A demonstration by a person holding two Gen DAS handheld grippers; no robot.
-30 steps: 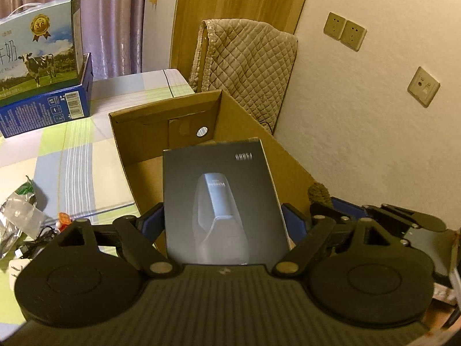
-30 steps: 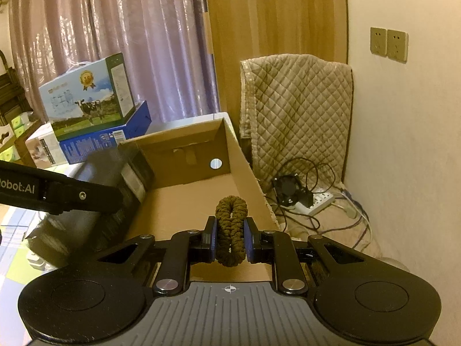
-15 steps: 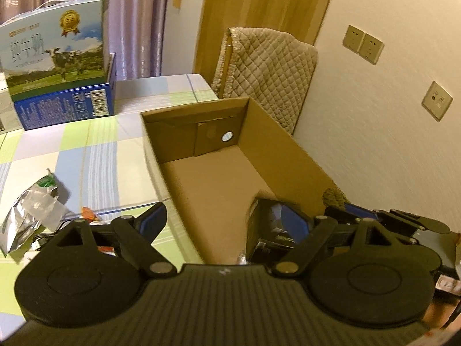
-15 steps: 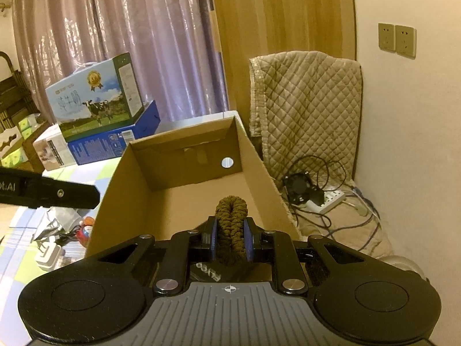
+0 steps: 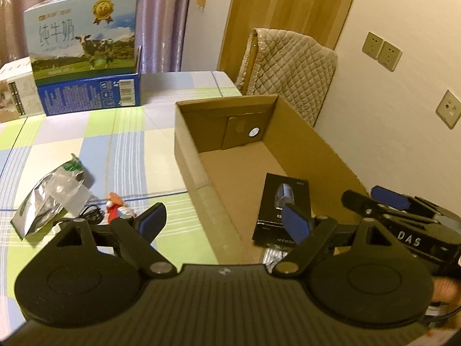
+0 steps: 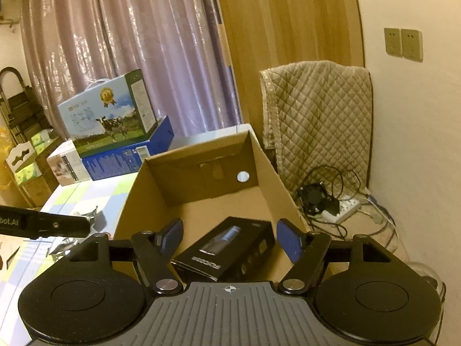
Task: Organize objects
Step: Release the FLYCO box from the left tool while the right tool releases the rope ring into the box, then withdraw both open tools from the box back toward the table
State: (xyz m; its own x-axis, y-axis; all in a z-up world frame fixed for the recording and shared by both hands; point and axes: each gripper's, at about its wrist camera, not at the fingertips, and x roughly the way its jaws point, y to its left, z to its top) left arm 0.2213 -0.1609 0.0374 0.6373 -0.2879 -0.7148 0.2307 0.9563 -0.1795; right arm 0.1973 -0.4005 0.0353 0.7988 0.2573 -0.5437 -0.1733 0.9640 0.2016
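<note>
A black product box [image 5: 283, 206] lies flat on the floor of an open cardboard box [image 5: 190, 150], near its front end; it also shows in the right wrist view [image 6: 227, 252]. My left gripper [image 5: 224, 220] is open and empty, above the carton's left wall. My right gripper [image 6: 230, 238] is open and empty, over the carton's near end, just above the black box. The brown braided thing it held earlier is out of sight. The right gripper [image 5: 397, 204] shows at the right in the left wrist view.
On the checked tablecloth [image 5: 86, 144] left of the carton lie a silver foil pouch [image 5: 49, 199], a black cable [image 5: 83, 216] and a small red figure [image 5: 115, 206]. A milk carton case [image 5: 83, 43] on a blue box [image 5: 92, 93] stands behind. Quilted chair [image 6: 317, 124], cables and power strip [image 6: 340, 207] right.
My left gripper let go of the black box, which now lies in the carton, and drew back to the left. My right gripper opened and the brown braided thing is gone from it.
</note>
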